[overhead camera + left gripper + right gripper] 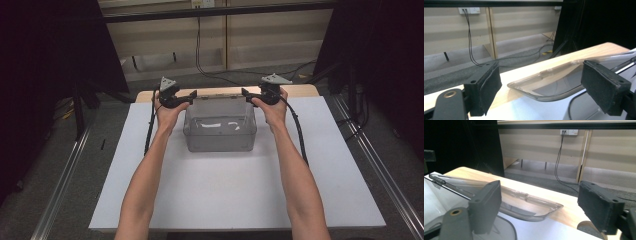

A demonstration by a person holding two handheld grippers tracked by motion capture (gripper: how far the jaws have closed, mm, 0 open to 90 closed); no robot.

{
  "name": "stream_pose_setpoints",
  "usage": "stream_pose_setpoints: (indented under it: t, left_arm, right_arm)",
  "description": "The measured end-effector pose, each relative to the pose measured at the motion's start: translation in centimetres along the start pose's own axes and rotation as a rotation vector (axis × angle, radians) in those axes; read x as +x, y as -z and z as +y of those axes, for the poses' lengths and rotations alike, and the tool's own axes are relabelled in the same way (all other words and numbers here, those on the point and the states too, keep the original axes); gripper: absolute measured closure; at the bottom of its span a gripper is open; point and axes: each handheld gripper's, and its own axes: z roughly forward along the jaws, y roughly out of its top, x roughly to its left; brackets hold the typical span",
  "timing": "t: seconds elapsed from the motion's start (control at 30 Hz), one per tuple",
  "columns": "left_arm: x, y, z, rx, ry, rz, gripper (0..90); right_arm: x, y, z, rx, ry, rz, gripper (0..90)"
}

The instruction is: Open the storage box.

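- A clear box (220, 131) sits on the white board (240, 200) toward its far edge, midway between the hands; it looks empty, though glare on the plastic makes that hard to confirm.
- Its clear lid (219, 106) is hinged back, leaning over the wooden strip (300, 90) behind.
- The left gripper (192, 96) is at the lid's left corner, jaws wide, pads clear of the plastic.
- The right gripper (245, 94) is at the right corner, jaws likewise wide, gripping nothing.
- Bare board lies in front of the box and on both sides.
- The left gripper view shows the lid (549, 82) rim between the pads, untouched; the right gripper view shows the lid (524, 203) the same way.
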Motion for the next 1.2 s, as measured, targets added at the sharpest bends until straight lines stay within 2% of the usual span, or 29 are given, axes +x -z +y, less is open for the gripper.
stream_pose_setpoints:
  t: [0.03, 0.1, 0.23, 0.3, 0.33, 0.37, 0.43, 0.47, 0.53, 0.63, 0.7, 0.77, 0.83, 0.93, 0.97, 1.0, 1.07, 1.17, 1.2]
  left_arm:
    - [-0.1, 0.1, 0.0, -0.003, 0.002, 0.001, 12.9]
    - [-0.4, 0.4, 0.1, -0.002, -0.01, -0.005, 9.8]
    - [-1.2, 1.1, 0.2, -0.016, -0.011, -0.02, 6.8]
    - [-1.4, 1.6, 0.3, 0.0, -0.038, -0.027, 5.1]
    - [-1.5, 1.9, 0.3, -0.009, -0.047, -0.034, 4.0]
    - [-1.5, 2.3, 0.2, -0.021, -0.04, -0.043, 3.9]
    - [-1.5, 3.0, 0.0, -0.033, -0.032, -0.053, 3.4]
    - [-1.5, 3.4, -0.1, -0.039, -0.036, -0.045, 2.6]
    - [-1.7, 4.0, -0.3, -0.049, -0.017, -0.053, 2.8]
    - [-2.2, 5.1, -0.4, -0.066, -0.038, -0.035, 3.1]
    - [-2.4, 5.9, -0.3, -0.072, -0.033, -0.046, 4.0]
    - [-2.6, 6.8, -0.5, -0.102, -0.021, -0.064, 4.0]
    - [-2.8, 7.6, -0.7, -0.096, -0.065, -0.047, 4.1]
    - [-2.7, 8.7, -1.2, -0.103, -0.052, -0.011, 4.8]
    - [-2.7, 9.0, -1.3, -0.107, -0.055, -0.009, 4.8]
    - [-2.8, 9.5, -1.6, -0.115, -0.04, -0.006, 4.8]
    - [-3.0, 10.0, -1.9, -0.113, -0.042, -0.013, 4.8]
    - [-3.2, 10.8, -2.5, -0.115, -0.05, -0.015, 4.8]
    - [-3.4, 11.1, -2.6, -0.117, -0.035, -0.015, 4.8]
  right_arm:
    - [0.1, 0.1, 0.0, -0.008, 0.007, -0.003, 18.8]
    - [0.0, 0.4, 0.0, -0.01, -0.011, -0.006, 11.6]
    - [-0.1, 1.5, 0.3, -0.031, -0.01, -0.016, 7.1]
    - [0.1, 2.1, 0.5, -0.034, -0.004, -0.023, 3.3]
    - [0.2, 2.4, 0.6, -0.038, 0.01, -0.02, 2.7]
    - [0.4, 2.7, 0.7, -0.042, 0.03, -0.025, 2.8]
    - [0.5, 3.2, 0.8, -0.057, 0.033, -0.033, 2.9]
    - [0.6, 3.5, 0.7, -0.058, 0.03, -0.03, 2.6]
    - [0.8, 4.0, 0.7, -0.053, 0.049, -0.043, 2.6]
    - [0.9, 4.8, 0.5, -0.075, 0.038, -0.045, 2.5]
    - [1.1, 5.2, 0.5, -0.087, 0.037, -0.048, 2.4]
    - [1.4, 5.8, 0.4, -0.093, 0.046, -0.043, 1.7]
    - [1.6, 6.4, 0.1, -0.103, 0.07, -0.073, 0.6]
    - [1.8, 7.1, -0.3, -0.098, 0.077, -0.09, 0.0]
    - [1.9, 7.3, -0.4, -0.094, 0.085, -0.093, 0.0]
    - [2.0, 7.5, -0.5, -0.098, 0.085, -0.096, 0.0]
    - [2.4, 8.1, -0.7, -0.101, 0.096, -0.087, 0.0]
    - [2.9, 8.9, -0.9, -0.101, 0.104, -0.099, 0.2]
    - [3.0, 9.2, -1.0, -0.103, 0.109, -0.1, 0.2]
